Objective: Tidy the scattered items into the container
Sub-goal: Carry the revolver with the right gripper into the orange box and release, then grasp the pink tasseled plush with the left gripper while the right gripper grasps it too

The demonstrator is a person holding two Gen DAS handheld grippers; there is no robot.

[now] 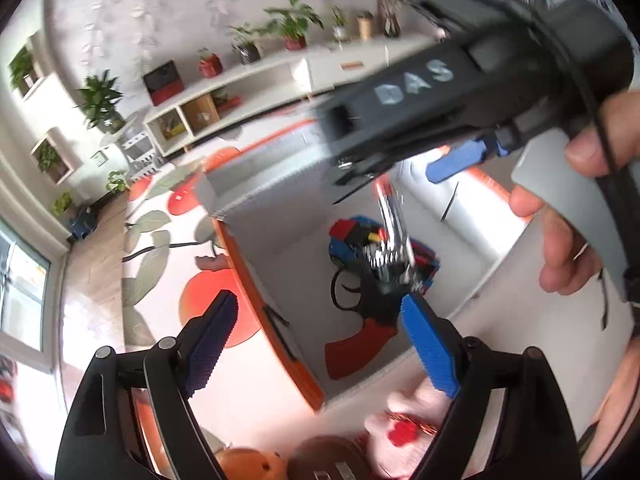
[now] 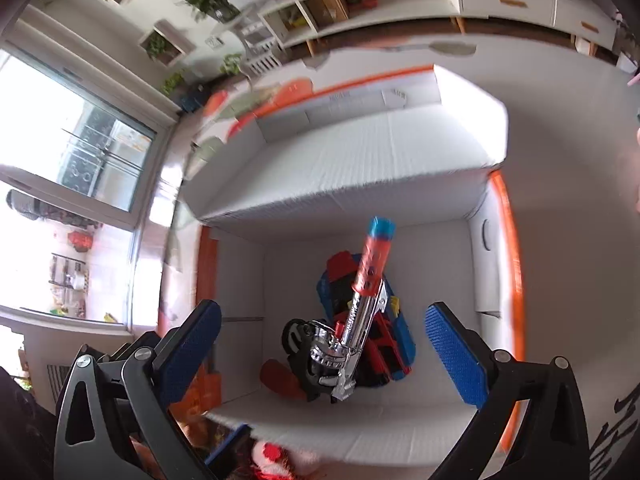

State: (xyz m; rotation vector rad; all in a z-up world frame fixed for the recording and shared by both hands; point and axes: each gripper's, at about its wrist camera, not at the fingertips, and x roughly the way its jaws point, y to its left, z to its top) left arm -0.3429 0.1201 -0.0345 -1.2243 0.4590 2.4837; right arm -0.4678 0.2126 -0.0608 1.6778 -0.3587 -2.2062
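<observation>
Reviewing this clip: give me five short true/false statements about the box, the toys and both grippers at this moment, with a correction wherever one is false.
1. The chrome toy revolver with the orange-and-blue muzzle lies inside the white corrugated box with orange edging. True.
2. The right gripper is clamped on the revolver. False: its jaws are spread wide, above the box, with the revolver lying between them in view.
3. A blue-and-red toy vehicle sits under the revolver. True.
4. The left gripper holds a plush toy. False: its jaws are open and empty.
5. The box is shut. False: its flaps stand open, showing the toys inside.
</observation>
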